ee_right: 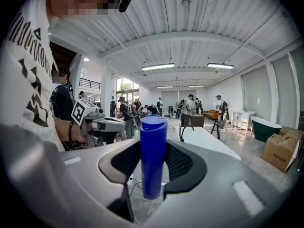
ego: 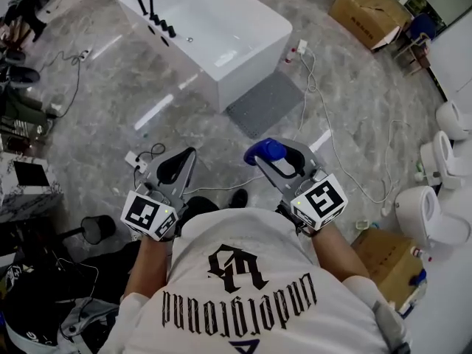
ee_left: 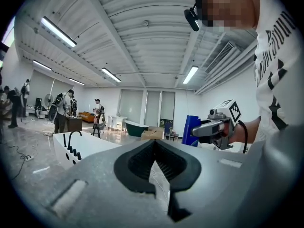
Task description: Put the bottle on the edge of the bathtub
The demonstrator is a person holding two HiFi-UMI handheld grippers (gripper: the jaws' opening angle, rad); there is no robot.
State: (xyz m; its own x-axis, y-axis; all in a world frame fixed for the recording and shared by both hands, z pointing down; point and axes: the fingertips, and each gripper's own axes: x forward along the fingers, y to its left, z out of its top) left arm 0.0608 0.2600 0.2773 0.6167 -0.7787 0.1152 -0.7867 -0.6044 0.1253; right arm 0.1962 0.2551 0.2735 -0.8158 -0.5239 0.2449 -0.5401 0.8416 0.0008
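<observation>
A glossy grey marble floor (ego: 110,87) lies under a white ribbed ceiling (ee_left: 142,42) with strip lights (ee_left: 58,31), tall windows (ee_left: 152,109), cardboard boxes (ego: 365,13) and white toilets (ego: 424,212).

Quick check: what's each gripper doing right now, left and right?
Left gripper: closed, holding nothing.
Right gripper: closed on the blue bottle.
</observation>
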